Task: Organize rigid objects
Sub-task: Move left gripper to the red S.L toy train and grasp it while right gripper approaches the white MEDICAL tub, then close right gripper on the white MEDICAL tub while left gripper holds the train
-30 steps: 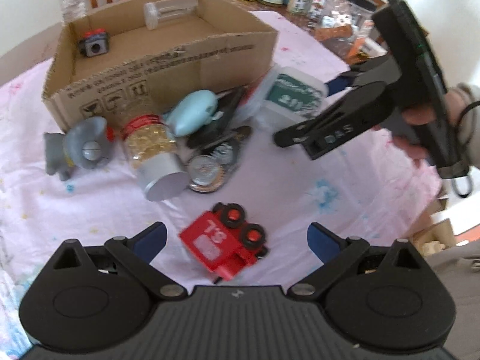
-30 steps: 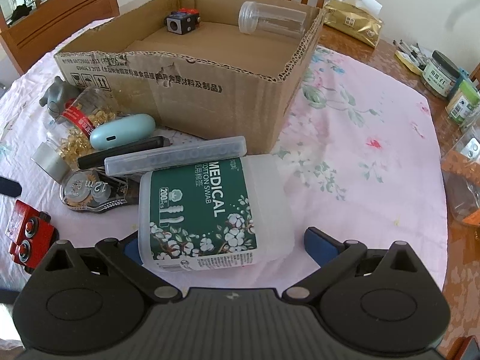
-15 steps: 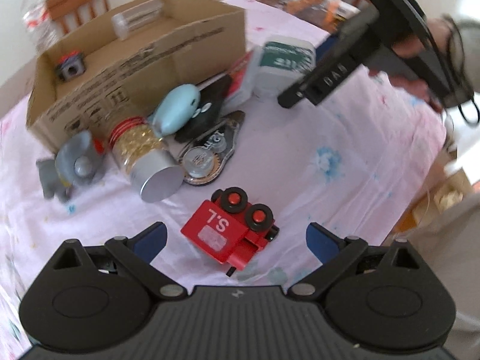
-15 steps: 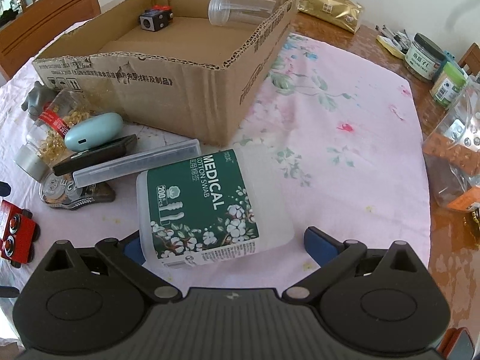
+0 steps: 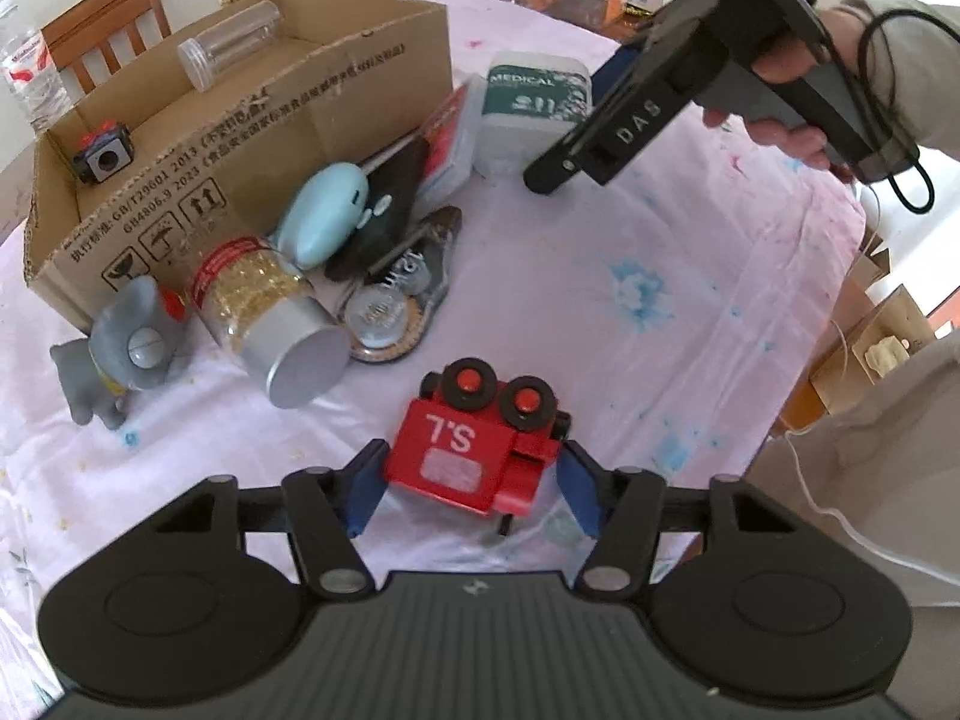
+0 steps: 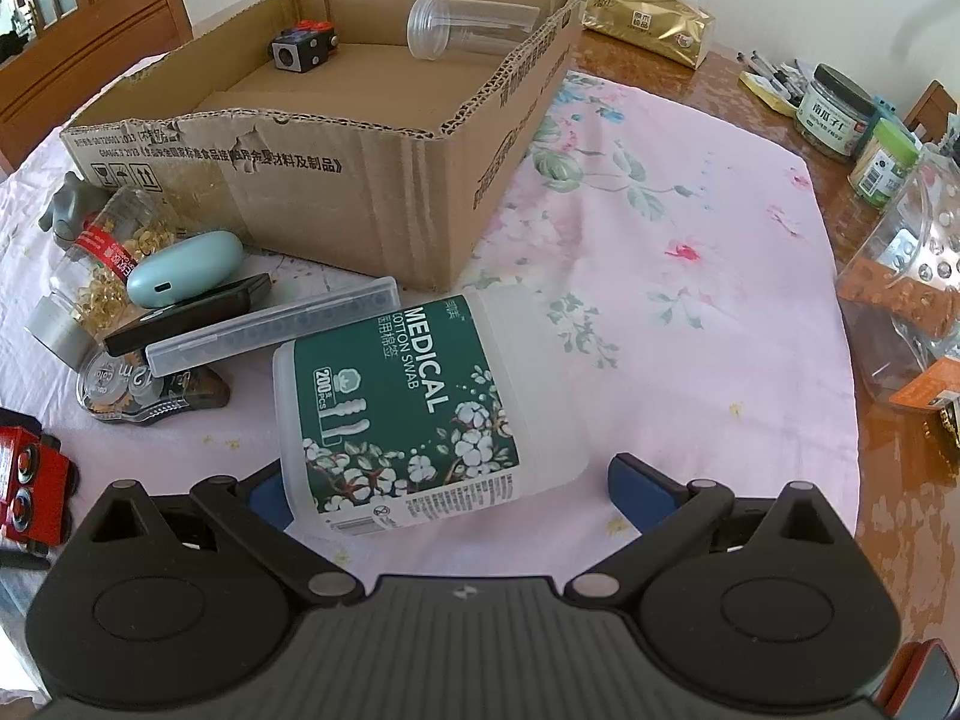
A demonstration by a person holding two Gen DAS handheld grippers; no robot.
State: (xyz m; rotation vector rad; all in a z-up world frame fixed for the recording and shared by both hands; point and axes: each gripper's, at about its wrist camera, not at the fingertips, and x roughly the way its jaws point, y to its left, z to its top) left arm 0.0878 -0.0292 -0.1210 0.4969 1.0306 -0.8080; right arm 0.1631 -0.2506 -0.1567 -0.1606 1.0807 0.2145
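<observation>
A red toy train (image 5: 474,450) lies on its side on the pink cloth, between the blue pads of my left gripper (image 5: 468,495), whose jaws have closed in on it and touch or nearly touch its sides. My right gripper (image 6: 444,492) is open around the near end of a green-labelled cotton swab tub (image 6: 414,414), also in the left wrist view (image 5: 531,105). The open cardboard box (image 6: 360,180) holds a clear jar (image 6: 468,27) and a black cube (image 6: 303,51).
Beside the box lie a grey elephant toy (image 5: 123,354), a jar of yellow capsules (image 5: 264,318), a pale blue case (image 5: 327,213), a black device (image 6: 186,315), a clear long case (image 6: 273,333) and a tape dispenser (image 5: 396,300). Jars (image 6: 834,111) crowd the far right table edge.
My left gripper moved forward to the red train and its jaws narrowed from wide open to the train's sides. My right gripper edged closer around the swab tub.
</observation>
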